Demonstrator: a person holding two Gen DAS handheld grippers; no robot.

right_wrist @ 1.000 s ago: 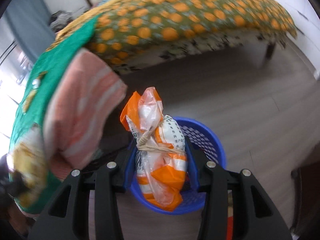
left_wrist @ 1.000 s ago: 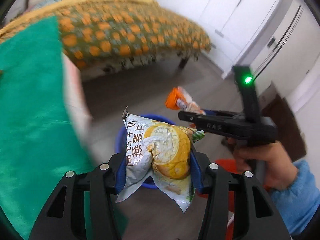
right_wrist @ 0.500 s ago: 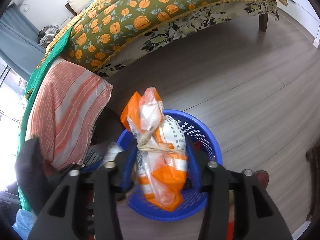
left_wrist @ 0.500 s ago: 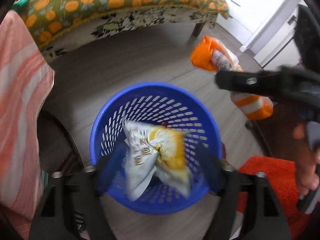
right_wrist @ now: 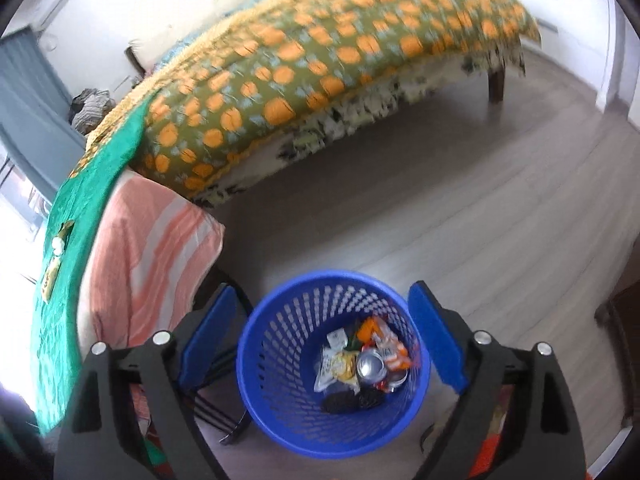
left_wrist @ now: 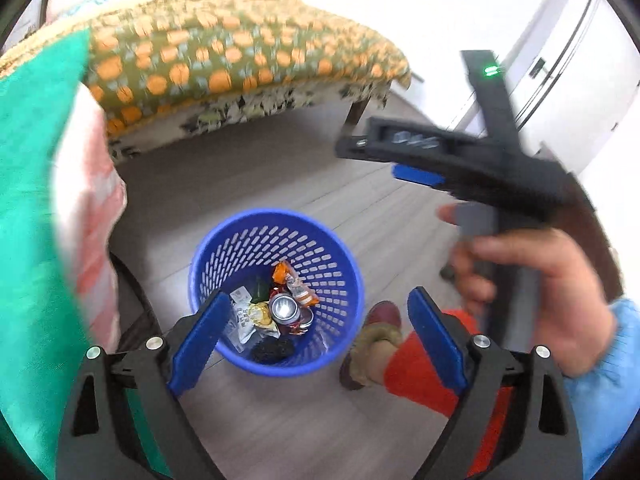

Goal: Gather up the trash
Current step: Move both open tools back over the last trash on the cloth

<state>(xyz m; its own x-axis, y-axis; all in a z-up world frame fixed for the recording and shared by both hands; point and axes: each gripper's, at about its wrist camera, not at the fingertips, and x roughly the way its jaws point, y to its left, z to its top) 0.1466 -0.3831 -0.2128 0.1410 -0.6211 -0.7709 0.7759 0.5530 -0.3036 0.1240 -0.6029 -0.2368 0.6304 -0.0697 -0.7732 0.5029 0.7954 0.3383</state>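
Basket: we have the blue basket [left_wrist: 276,292] standing on the wood floor right below both tongs, between the fingers in each wrist view.
Left gripper [left_wrist: 316,340]: its jaws have just been opening and we see them spread wide now, nothing between the blue pads, the basket mouth showing through the gap.
Right gripper [right_wrist: 320,344]: same story, jaws just opened and released, empty, hanging over the basket rim; in the left view a hand [left_wrist: 532,300] carries it off to the right.
Trash in the basket: the oat wrapper [left_wrist: 252,318] lies at the bottom on the left, the orange bag [left_wrist: 294,282] on the far side, a shiny can [left_wrist: 284,308] between them, something dark and crumpled nearest us.
Done so far: we judge both pieces delivered, since they sit inside and no pad touches them.
Left to do: on the green cloth [right_wrist: 60,280] to the left we spot small scraps [right_wrist: 56,256], too small to name, so we reckon another pickup trip may follow.
Surroundings: the bed with the orange-patterned cover [right_wrist: 320,60] stands well behind the basket.
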